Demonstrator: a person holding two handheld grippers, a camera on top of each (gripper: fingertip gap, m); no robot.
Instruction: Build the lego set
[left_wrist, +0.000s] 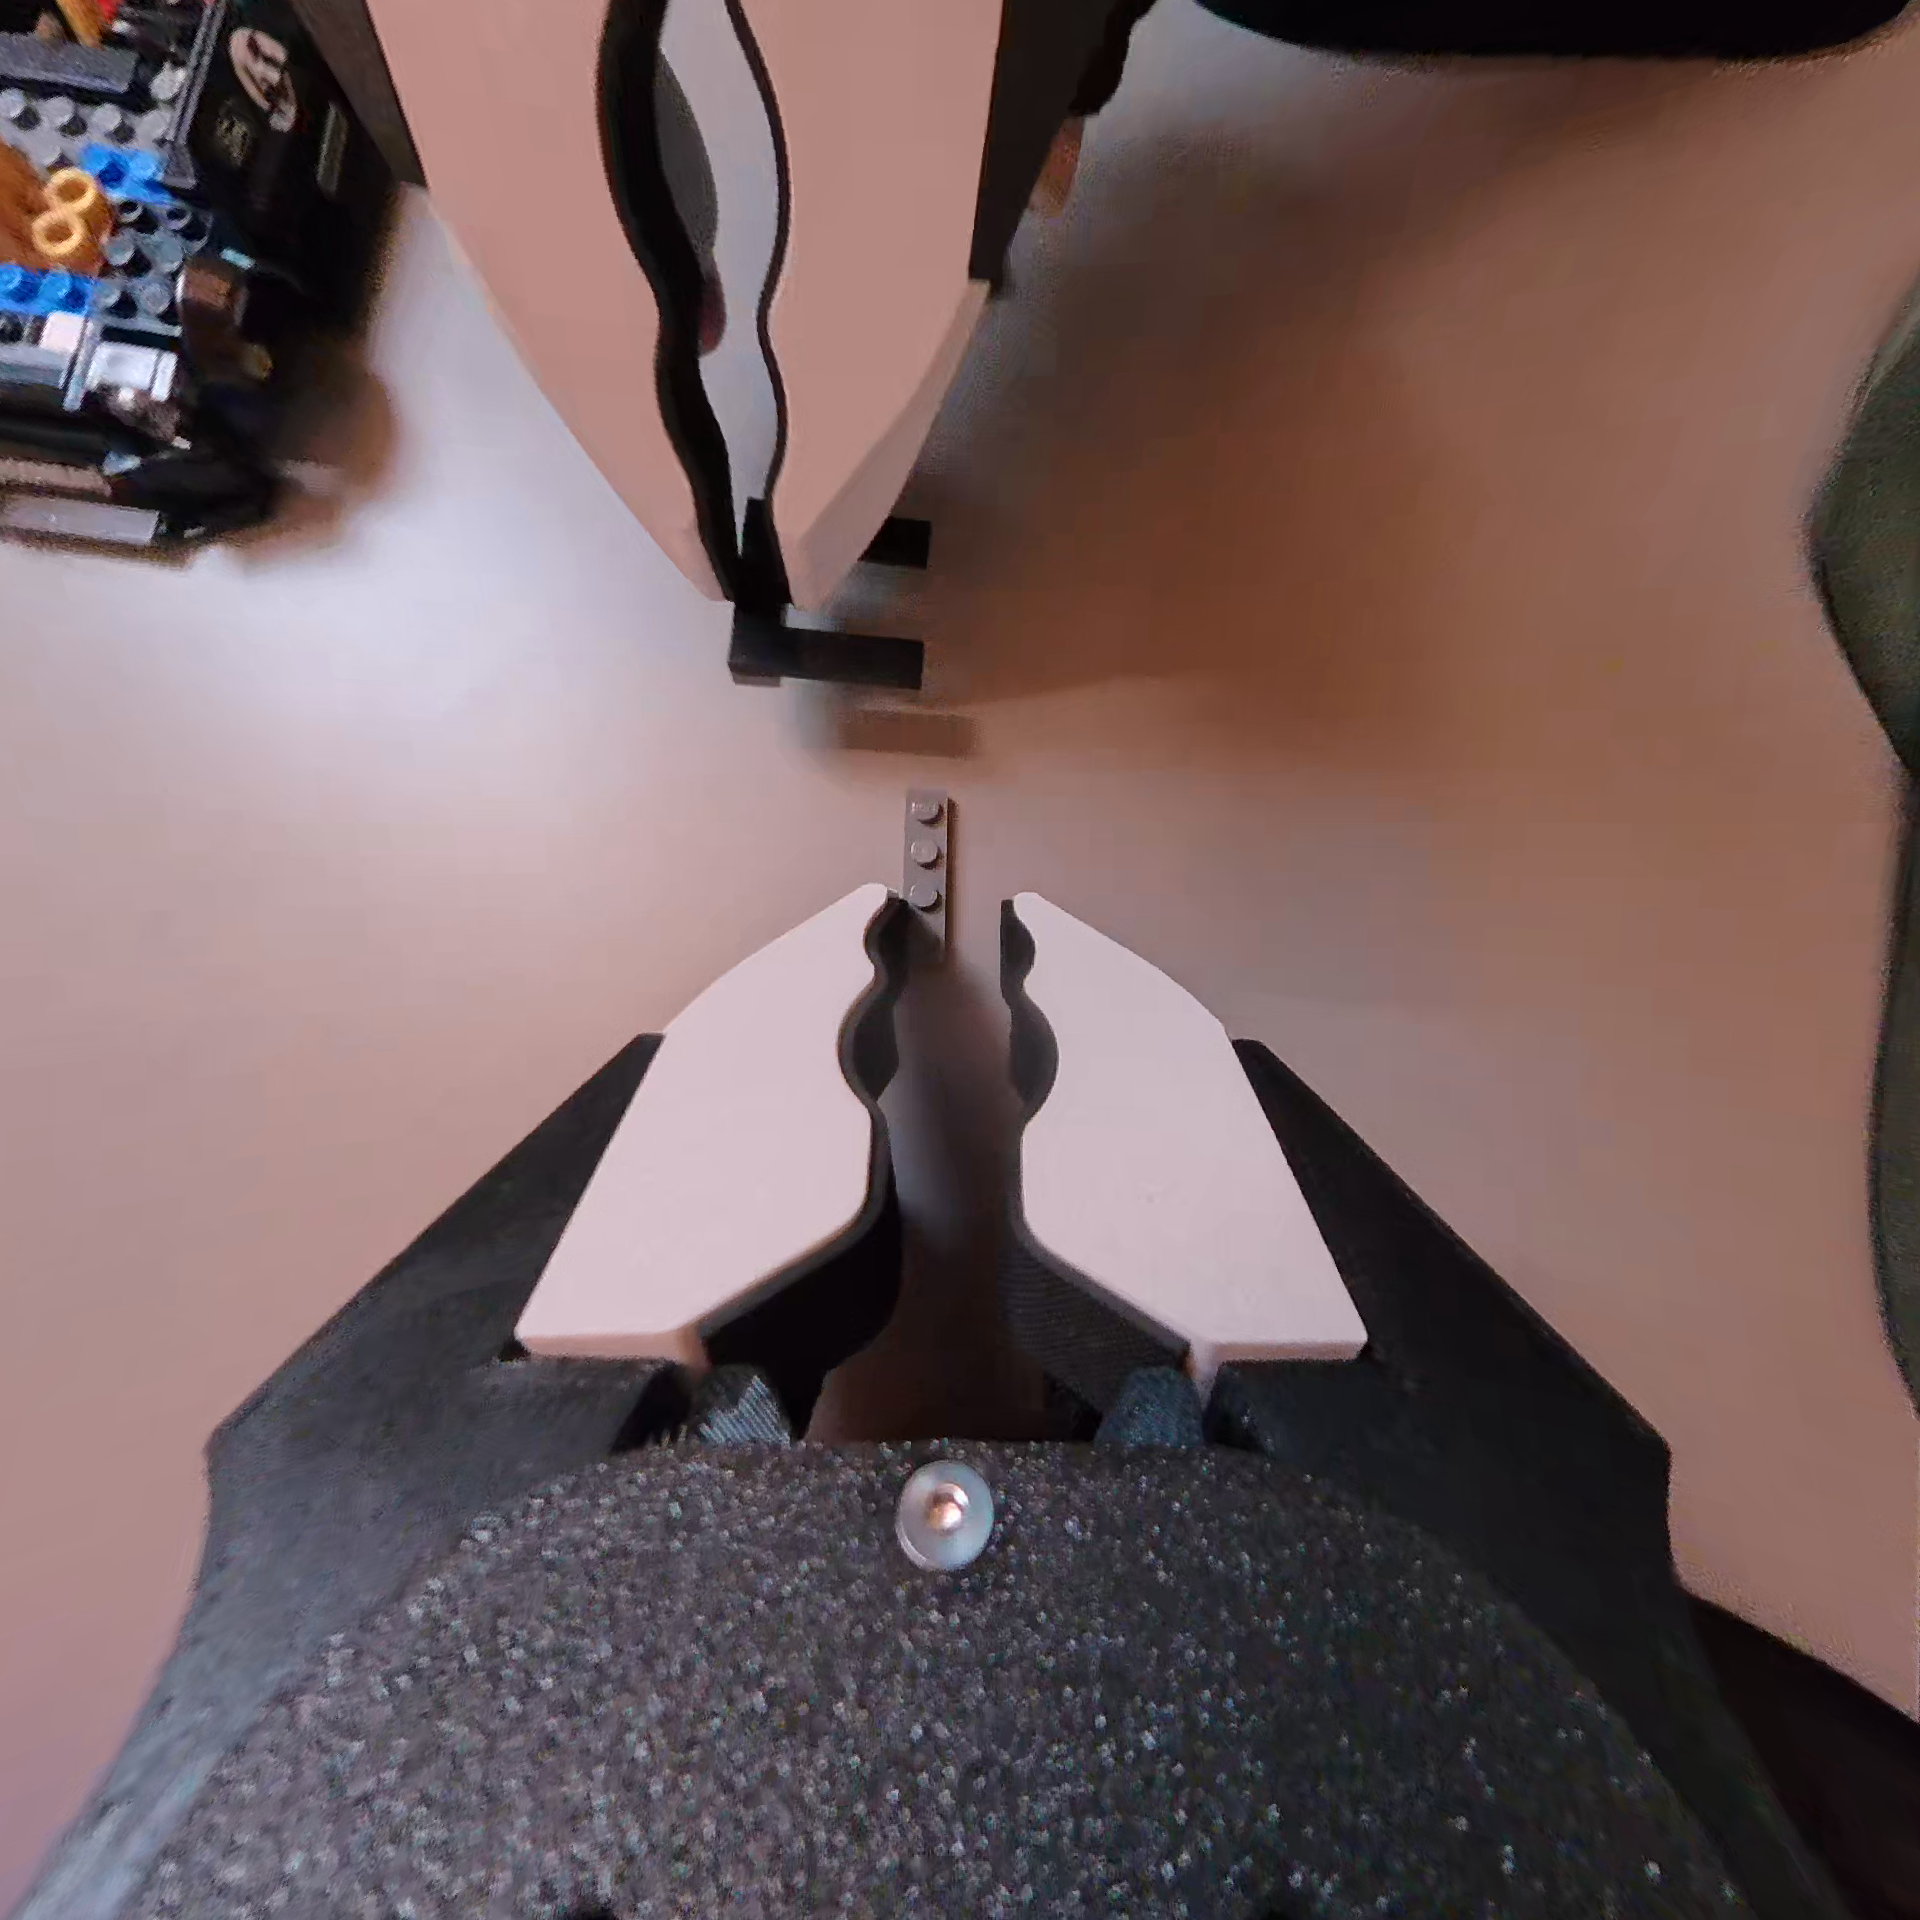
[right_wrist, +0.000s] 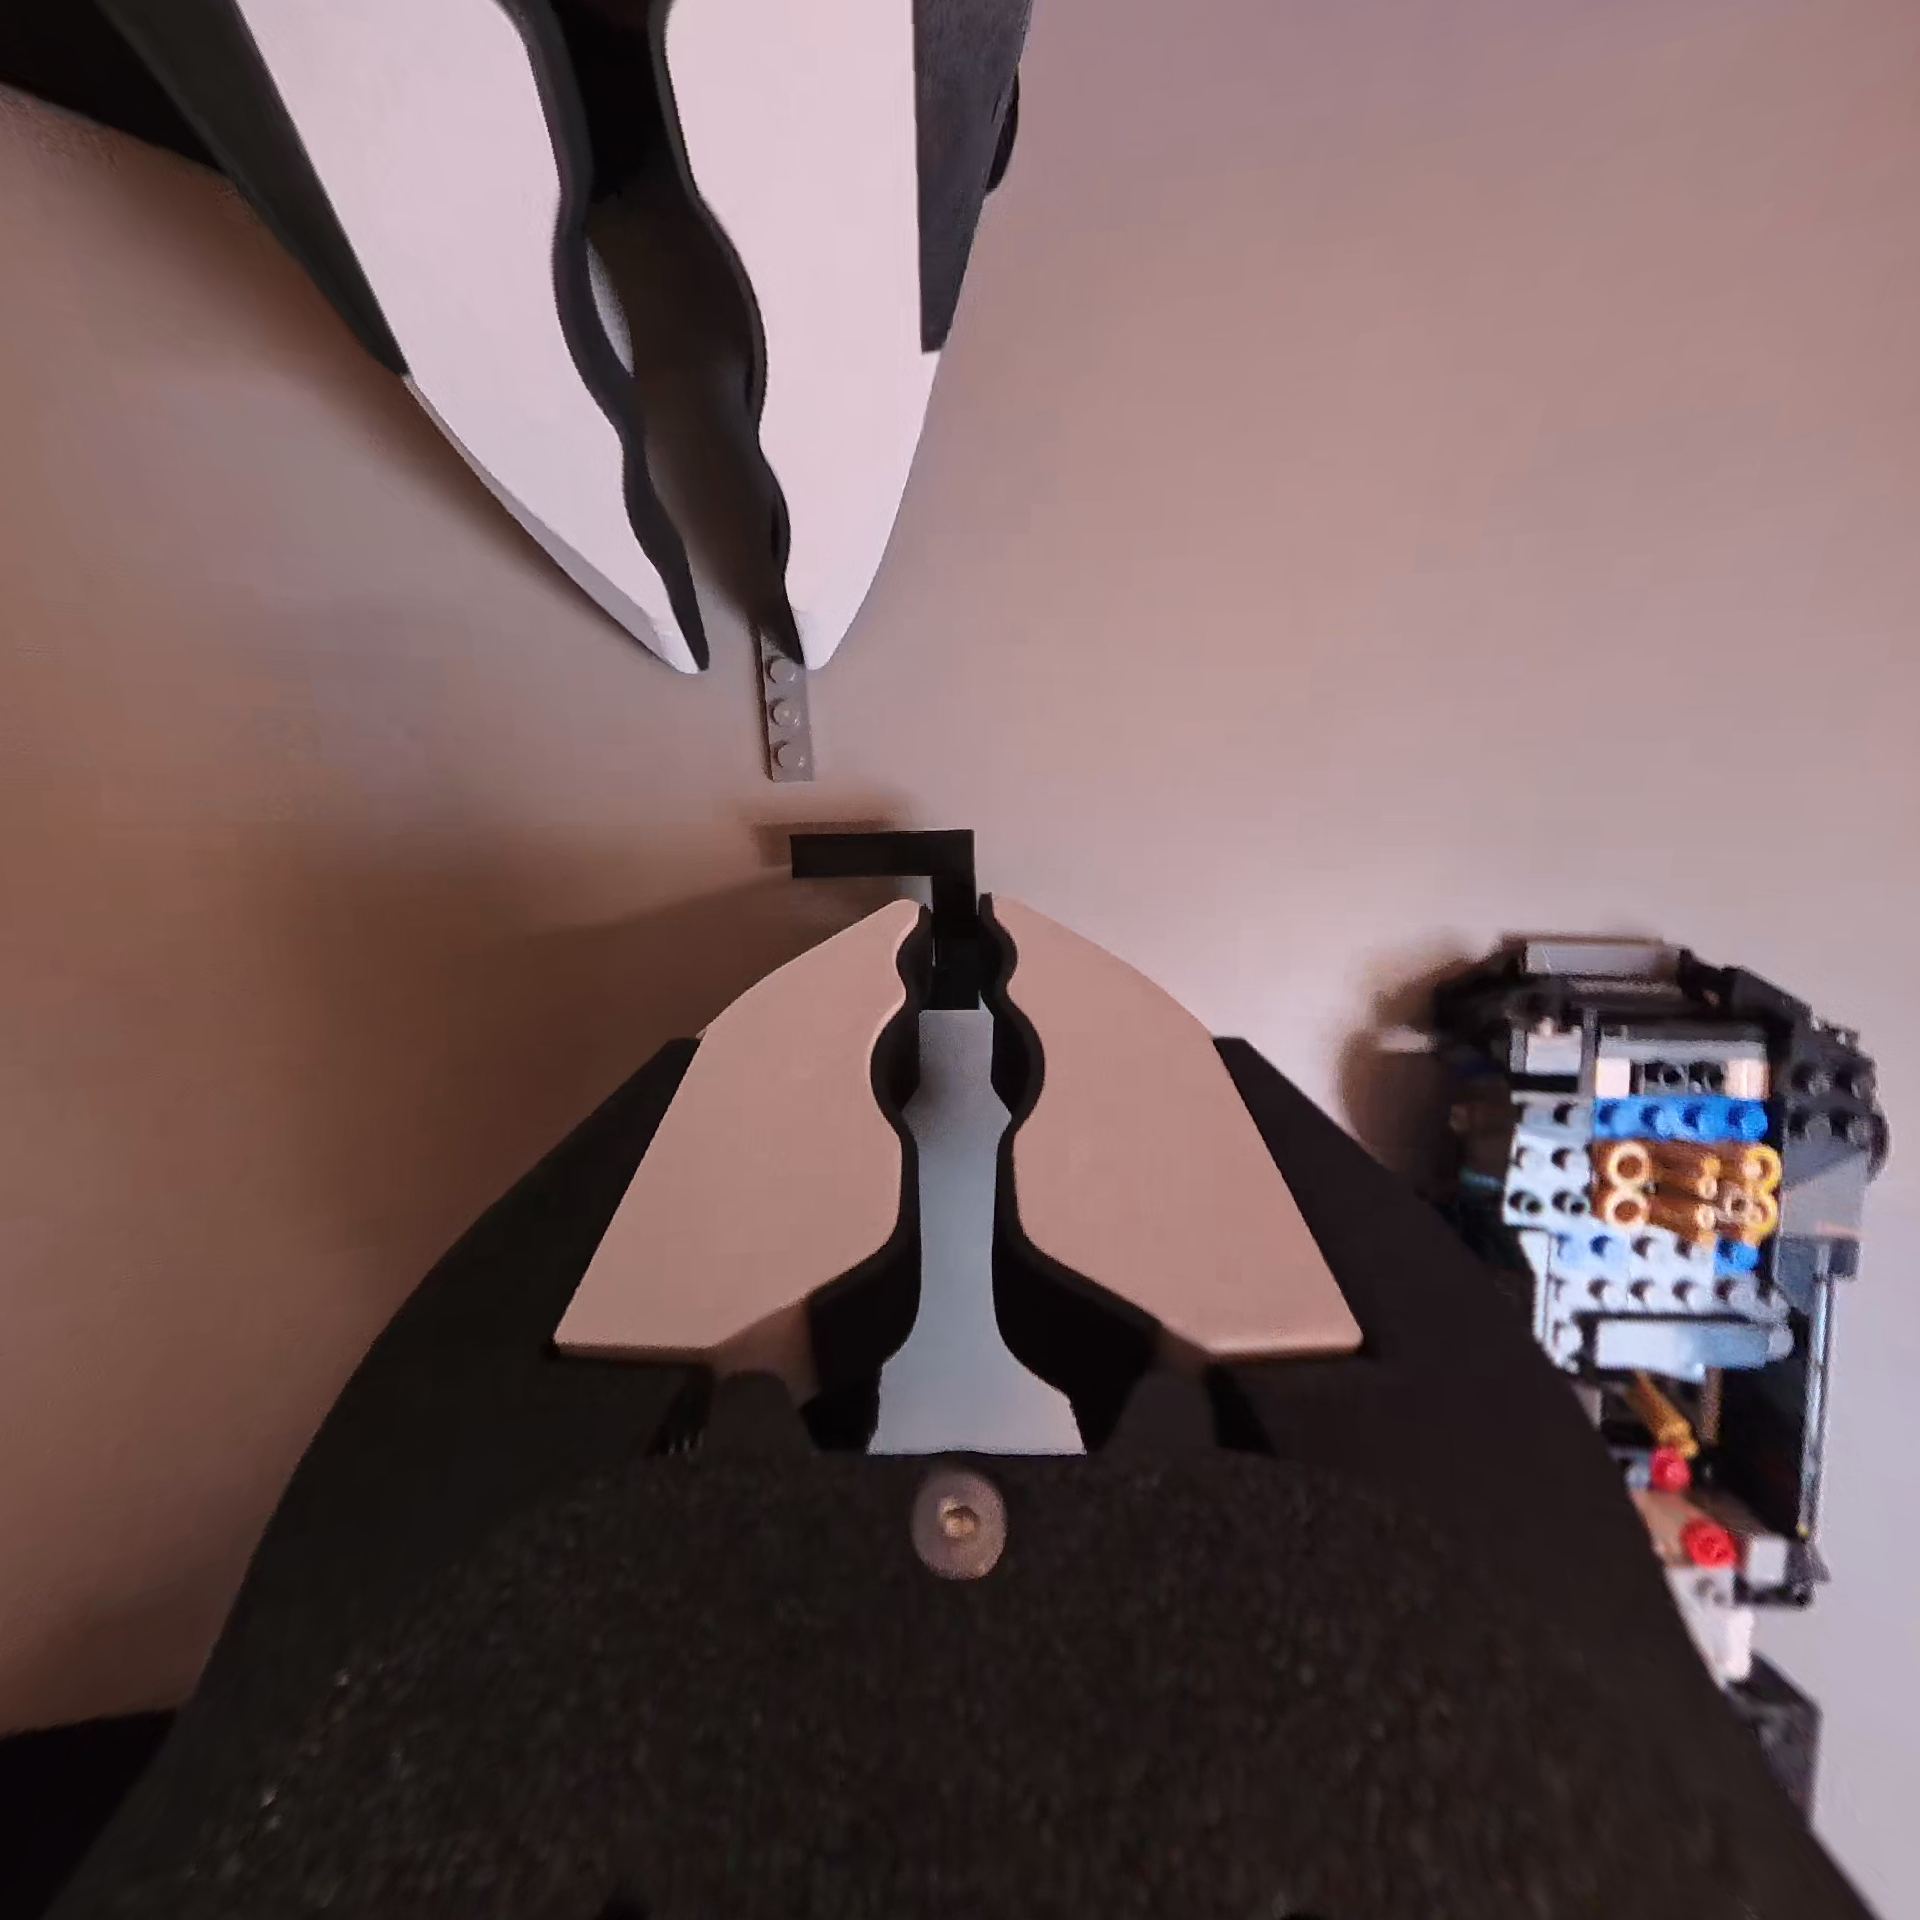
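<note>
Both grippers facing tip to tip low over the table (left_wrist: 312, 935), a small part at each.

Left gripper (left_wrist: 948, 906) is sitting with its jaws a narrow gap apart; the grey plate (left_wrist: 928, 862) is leaning on its left finger only, so it is not clamping it. Right gripper (right_wrist: 953, 902) is pinching the stem of the black L-piece (right_wrist: 940, 862), jaws nearly shut, crossbar sticking out left. Only the right view is showing the model (right_wrist: 1662, 1226) clearly: blue, grey and gold bricks, lying well to the right. The left view is catching just its blurred edge at top left (left_wrist: 104, 291), plus a green sleeve (left_wrist: 1870, 675) at the right rim.
</note>
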